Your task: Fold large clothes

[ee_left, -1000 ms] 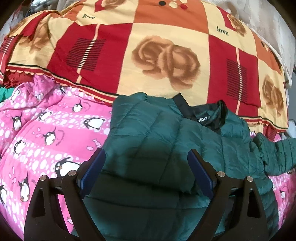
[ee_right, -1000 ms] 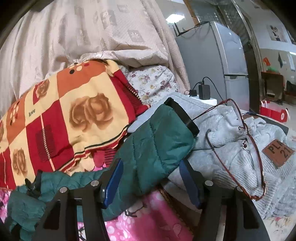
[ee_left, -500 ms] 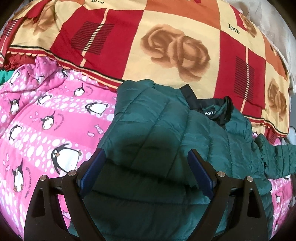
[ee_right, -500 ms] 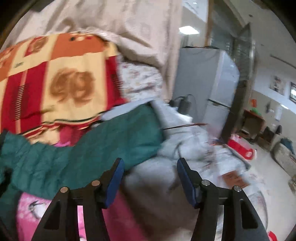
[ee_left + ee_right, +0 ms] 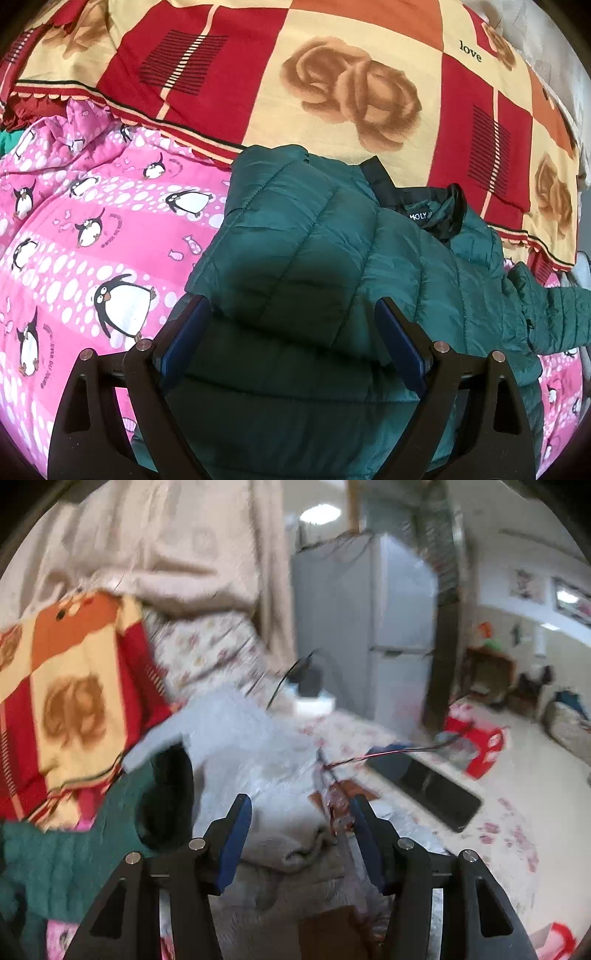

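1 green puffer jacket (image 5: 317, 266) is the thing to fold, and it lies on the pink penguin blanket (image 5: 92, 229), with its black collar (image 5: 432, 210) at about 1 o'clock in the left wrist view, touching the edge of the red and yellow rose blanket (image 5: 332, 85). 1 side panel of the jacket is already laid over the body, so the left edge looks folded inward. 1 sleeve (image 5: 546, 317) stretches out at 3 o'clock, not yet brought in.

In my judgement the step in hand is the side fold: the left half is done and the right sleeve is waiting.

The left gripper (image 5: 291, 332) hovers over the lower middle of the jacket with its 2 fingers spread wide, and nothing is between them. The right gripper (image 5: 299, 830) is also spread and holds nothing. It points over a pale grey garment (image 5: 258, 775); the sleeve cuff (image 5: 162, 794) shows at 9 o'clock of that view, beside the left finger. This view is blurred, so small details are not sure. A thin wire hanger (image 5: 388, 755) lies near the right finger.

The next move probably calls for the right gripper to turn toward 9 o'clock, pinch the sleeve near the cuff, and carry it across the body. It should avoid the hanger.
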Demonstrator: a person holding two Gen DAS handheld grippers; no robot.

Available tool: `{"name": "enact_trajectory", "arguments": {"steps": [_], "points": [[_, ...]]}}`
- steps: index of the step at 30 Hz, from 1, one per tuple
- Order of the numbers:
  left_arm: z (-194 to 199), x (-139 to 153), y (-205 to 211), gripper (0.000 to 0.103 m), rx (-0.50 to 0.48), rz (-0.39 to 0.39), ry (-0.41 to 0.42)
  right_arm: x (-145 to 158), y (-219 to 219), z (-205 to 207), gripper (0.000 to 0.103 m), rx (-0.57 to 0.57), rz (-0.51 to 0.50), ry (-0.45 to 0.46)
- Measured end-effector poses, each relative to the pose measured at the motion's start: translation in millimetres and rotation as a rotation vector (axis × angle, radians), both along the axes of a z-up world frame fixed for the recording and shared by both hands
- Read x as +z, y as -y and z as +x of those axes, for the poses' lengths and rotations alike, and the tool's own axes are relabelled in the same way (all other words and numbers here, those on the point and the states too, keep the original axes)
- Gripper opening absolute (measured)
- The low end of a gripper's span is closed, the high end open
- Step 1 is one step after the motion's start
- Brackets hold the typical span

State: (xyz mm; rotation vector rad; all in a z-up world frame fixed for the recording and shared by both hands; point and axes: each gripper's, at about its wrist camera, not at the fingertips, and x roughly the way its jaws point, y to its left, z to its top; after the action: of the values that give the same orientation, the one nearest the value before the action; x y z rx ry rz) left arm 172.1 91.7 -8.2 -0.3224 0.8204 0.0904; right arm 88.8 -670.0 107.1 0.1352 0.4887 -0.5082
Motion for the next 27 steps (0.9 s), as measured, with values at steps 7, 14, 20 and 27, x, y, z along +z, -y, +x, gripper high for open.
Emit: {"name": "enact_trajectory", "arguments": {"steps": [7, 14, 20, 27], "points": [[-2, -1, 0, 0.090, -0.003, -0.017, -0.008, 28, -20, -26, 0.053, 0.098, 0.015, 0.129], [-2, -1, -2, 0.090, 0.001, -0.025, -0.012, -1, -67, 14, 0.055, 0.170, 0.087, -0.013], [-1, -1, -2, 0.090, 0.006, -0.018, -0.011, -30, -66, 28, 0.055, 0.119, 0.216, 0.084], [1, 0, -2, 0.090, 0.005, 0.043, -0.007, -30, -69, 32, 0.035, 0.091, 0.281, 0.203]]}}
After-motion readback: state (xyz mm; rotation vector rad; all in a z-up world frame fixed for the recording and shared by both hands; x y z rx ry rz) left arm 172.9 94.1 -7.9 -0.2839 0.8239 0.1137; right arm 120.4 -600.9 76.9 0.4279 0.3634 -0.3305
